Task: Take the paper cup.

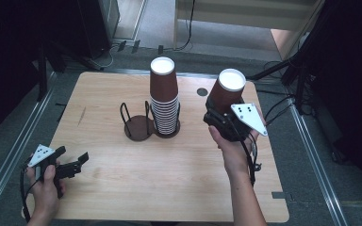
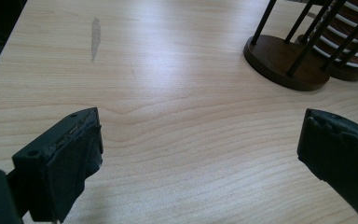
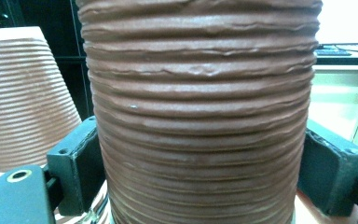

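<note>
My right gripper (image 1: 220,117) is shut on a brown ribbed paper cup (image 1: 226,90), held upside down and tilted, above the table to the right of the cup stack. In the right gripper view the cup (image 3: 200,93) sits between both black pads. A tall stack of upturned brown cups (image 1: 164,99) stands in one bay of a dark wire holder; the bay beside it (image 1: 138,127) is empty. My left gripper (image 1: 74,154) rests low at the table's front left corner, open, with nothing between its jaws. In the left gripper view, bare wood lies between its jaws (image 2: 200,154).
The light wooden table (image 1: 146,183) has a small dark round spot (image 1: 202,92) near its far edge. Black stand legs and cables (image 1: 287,70) lie on the floor beyond the right rear corner. Metal rails run along both sides.
</note>
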A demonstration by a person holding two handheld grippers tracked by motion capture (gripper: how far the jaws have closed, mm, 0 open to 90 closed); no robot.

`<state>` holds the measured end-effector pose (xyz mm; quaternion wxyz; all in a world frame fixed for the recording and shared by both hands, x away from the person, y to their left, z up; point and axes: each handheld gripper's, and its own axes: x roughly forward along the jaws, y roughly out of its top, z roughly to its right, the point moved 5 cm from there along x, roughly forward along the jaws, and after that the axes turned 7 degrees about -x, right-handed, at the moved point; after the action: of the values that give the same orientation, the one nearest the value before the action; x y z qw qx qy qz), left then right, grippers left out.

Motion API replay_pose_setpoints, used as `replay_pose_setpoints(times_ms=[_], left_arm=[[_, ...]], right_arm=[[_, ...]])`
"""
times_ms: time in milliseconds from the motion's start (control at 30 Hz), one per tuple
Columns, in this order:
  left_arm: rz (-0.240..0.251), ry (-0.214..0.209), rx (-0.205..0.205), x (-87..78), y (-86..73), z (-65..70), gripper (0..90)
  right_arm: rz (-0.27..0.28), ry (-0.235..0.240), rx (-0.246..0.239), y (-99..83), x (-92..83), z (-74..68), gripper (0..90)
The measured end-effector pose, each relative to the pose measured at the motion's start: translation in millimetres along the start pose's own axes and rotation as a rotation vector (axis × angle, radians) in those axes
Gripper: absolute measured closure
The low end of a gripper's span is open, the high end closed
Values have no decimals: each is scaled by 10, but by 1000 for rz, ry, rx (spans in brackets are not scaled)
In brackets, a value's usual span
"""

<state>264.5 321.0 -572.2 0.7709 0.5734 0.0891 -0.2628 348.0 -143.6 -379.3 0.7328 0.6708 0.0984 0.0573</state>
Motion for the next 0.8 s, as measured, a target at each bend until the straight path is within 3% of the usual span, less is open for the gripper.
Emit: replay_pose_setpoints(times_ms=[600,800], left_arm=[[1,12,51,-38,12,85,4],[0,-28,103,-67,86,357,4]], right_arm=[[-47,-20,-2,-397,-168,70,138],[-51,-6,-4,-527,-235,60,137]])
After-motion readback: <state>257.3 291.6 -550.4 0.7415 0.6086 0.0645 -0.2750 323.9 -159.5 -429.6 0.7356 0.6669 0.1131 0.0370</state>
